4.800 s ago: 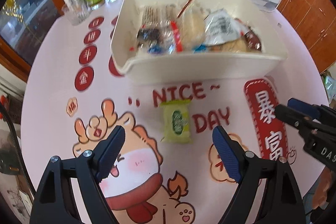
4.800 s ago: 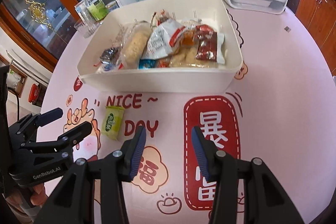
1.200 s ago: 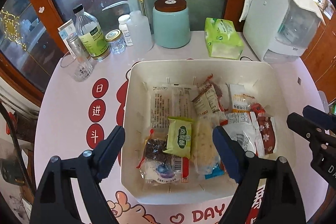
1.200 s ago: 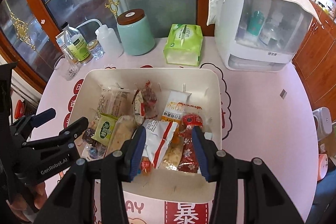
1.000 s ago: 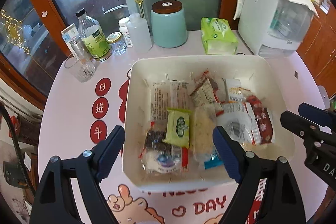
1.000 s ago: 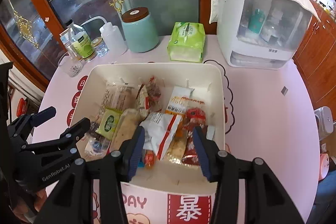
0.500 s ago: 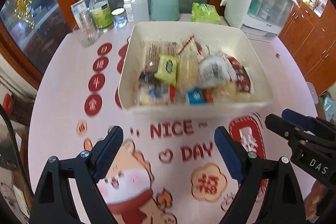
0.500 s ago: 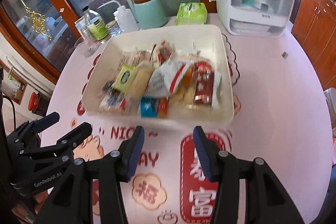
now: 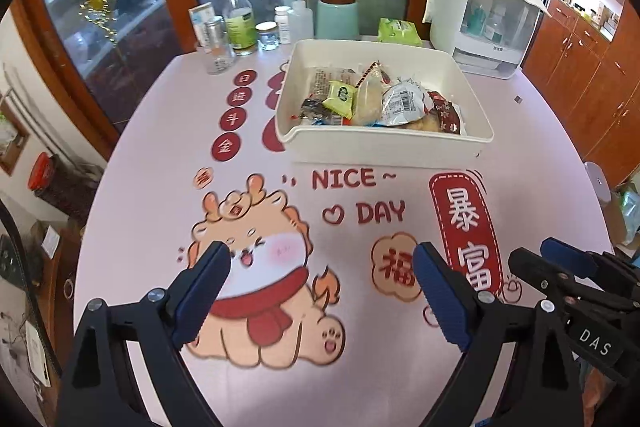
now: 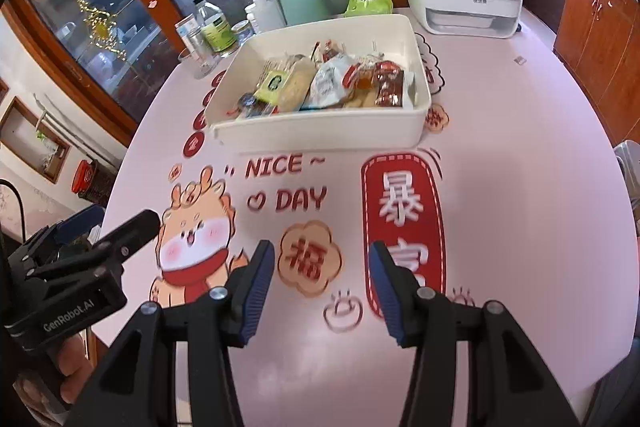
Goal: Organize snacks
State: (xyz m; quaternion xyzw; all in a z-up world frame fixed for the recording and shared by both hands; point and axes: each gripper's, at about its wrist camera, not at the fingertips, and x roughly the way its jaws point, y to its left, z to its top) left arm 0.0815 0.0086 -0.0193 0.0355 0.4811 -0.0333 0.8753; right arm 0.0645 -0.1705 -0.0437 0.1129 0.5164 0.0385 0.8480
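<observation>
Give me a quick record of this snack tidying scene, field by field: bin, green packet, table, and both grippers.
bin: white bin on the table, full of packaged snacks
green packet: green snack packet lies inside the bin on top of other packets
table: pink printed cloth, no snack showing on it
left hand-held gripper: open, empty, jaws just been opening
right hand-held gripper: open, empty

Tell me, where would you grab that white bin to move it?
Probably by a long side wall, coming down from above. The bin is open-topped, and its near rim stands bare and straight, facing both grippers, so one finger could go outside and one inside. The snacks lie heaped lower down, against that wall. It is wide, so the left gripper and right gripper might take opposite ends.
</observation>
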